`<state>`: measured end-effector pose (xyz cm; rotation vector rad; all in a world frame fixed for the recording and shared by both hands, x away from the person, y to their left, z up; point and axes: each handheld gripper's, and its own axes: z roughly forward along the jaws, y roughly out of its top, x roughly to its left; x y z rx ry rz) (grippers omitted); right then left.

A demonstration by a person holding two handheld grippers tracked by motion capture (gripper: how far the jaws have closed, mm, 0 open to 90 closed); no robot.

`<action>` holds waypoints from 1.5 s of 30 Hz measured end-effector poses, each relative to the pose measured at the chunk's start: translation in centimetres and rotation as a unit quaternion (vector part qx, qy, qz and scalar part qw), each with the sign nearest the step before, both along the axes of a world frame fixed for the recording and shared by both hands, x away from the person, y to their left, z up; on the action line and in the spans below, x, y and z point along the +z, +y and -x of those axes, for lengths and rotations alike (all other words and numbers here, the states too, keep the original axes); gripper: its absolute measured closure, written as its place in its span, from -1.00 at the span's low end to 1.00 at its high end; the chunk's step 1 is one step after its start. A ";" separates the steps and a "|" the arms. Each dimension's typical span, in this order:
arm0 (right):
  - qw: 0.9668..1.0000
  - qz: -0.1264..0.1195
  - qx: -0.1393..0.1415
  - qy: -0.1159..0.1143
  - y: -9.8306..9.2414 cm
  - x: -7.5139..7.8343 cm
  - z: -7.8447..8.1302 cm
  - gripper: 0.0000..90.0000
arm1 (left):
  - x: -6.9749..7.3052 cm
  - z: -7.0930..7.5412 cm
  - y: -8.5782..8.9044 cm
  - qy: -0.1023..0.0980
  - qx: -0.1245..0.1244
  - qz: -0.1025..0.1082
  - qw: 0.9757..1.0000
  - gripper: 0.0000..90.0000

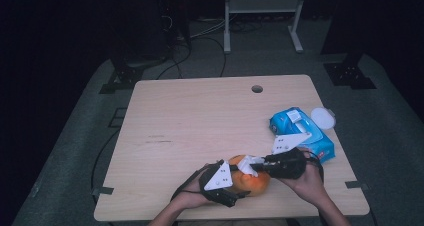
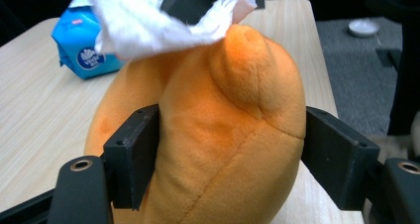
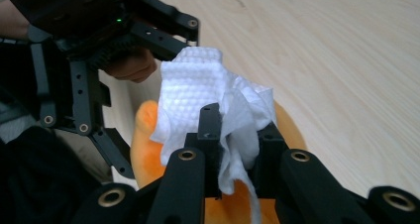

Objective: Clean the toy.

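Observation:
An orange plush toy (image 1: 256, 184) lies near the table's front edge. My left gripper (image 1: 239, 182) is shut on it: in the left gripper view both black jaws press into the sides of the plush toy (image 2: 223, 135). My right gripper (image 1: 254, 166) comes in from the right, shut on a crumpled white tissue (image 1: 248, 164). The tissue (image 2: 143, 26) rests against the top of the toy. In the right gripper view the tissue (image 3: 198, 90) bunches out between the jaws of the right gripper (image 3: 237, 135), over the orange plush (image 3: 146, 135).
A blue tissue pack (image 1: 300, 133) lies at the right of the wooden table (image 1: 200, 116), just behind my right hand. A small white round lid (image 1: 322, 117) sits beside it at the table's edge. A cable hole (image 1: 257, 89) is near the far edge.

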<state>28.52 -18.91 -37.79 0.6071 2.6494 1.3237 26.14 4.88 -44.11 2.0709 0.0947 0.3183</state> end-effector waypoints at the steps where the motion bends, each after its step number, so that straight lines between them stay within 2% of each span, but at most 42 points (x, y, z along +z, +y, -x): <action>1: 1.000 0.003 0.002 -0.001 0.1 -0.1 0.0 0.73 | 0.0 0.0 0.0 0.001 0.001 0.000 1.000 -0.41; 5: 1.000 -0.009 -0.009 0.012 -1.0 -0.4 -0.7 0.73 | 0.1 -0.1 0.0 0.002 0.003 0.005 1.000 -0.39; 8: 0.999 0.000 -0.036 0.018 -2.3 -0.8 -1.4 0.73 | 0.1 -0.1 0.1 0.000 0.000 0.004 1.000 -0.39; 9: 0.999 -0.005 -0.042 0.025 -2.6 -1.0 -1.5 0.73 | 0.0 -0.2 0.0 0.003 0.000 0.006 1.000 -0.39; 12: 0.999 -0.011 -0.037 0.025 -2.1 -0.9 -1.4 0.73 | -0.1 -0.2 -0.4 0.003 0.000 0.008 1.000 -0.39; 14: 1.000 -0.013 -0.018 0.022 -1.2 -0.6 -1.0 0.73 | -0.1 -0.2 -0.4 0.001 -0.001 0.006 1.000 -0.39; 17: 1.000 -0.004 -0.013 0.010 -0.7 -0.3 -0.9 0.73 | -0.1 -0.3 0.0 0.003 0.004 0.008 1.000 -0.37; 23: 0.998 -0.023 -0.038 0.037 -2.7 -1.3 -1.9 0.73 | -0.1 -0.8 0.5 0.024 0.010 0.024 0.999 -0.31; 27: 0.997 -0.022 -0.055 0.042 -3.8 -1.4 -2.1 0.73 | -0.2 -1.3 1.1 0.040 0.017 0.034 0.998 -0.30; 29: 0.997 -0.040 -0.052 0.045 -3.9 -1.2 -2.0 0.73 | -0.2 -1.6 1.2 0.042 0.026 0.039 0.998 -0.30; 30: 0.997 -0.044 -0.043 0.042 -3.6 -0.9 -1.8 0.73 | -0.1 -1.7 1.3 0.045 0.029 0.041 0.998 -0.30; 32: 0.999 -0.036 -0.025 0.024 -2.6 -0.2 -1.2 0.73 | -0.1 -1.8 1.5 0.048 0.033 0.042 0.997 -0.30; 34: 1.000 -0.016 -0.021 0.008 -1.9 0.1 -0.9 0.73 | -0.1 -2.0 1.8 0.053 0.034 0.045 0.997 -0.29; 35: 1.000 -0.015 -0.021 0.007 -2.0 0.0 -1.0 0.73 | -0.1 -2.1 1.9 0.056 0.036 0.049 0.997 -0.29; 39: 0.998 -0.032 -0.055 0.028 -3.9 -1.0 -2.1 0.73 | -0.2 -2.4 2.3 0.064 0.035 0.055 0.996 -0.29; 42: 0.996 -0.021 -0.080 0.035 -5.2 -1.7 -2.6 0.73 | -0.2 -2.7 2.7 0.073 0.036 0.060 0.995 -0.29; 45: 0.995 -0.034 -0.075 0.050 -5.1 -2.3 -2.8 0.73 | -0.4 -3.0 2.9 0.086 0.042 0.069 0.993 -0.29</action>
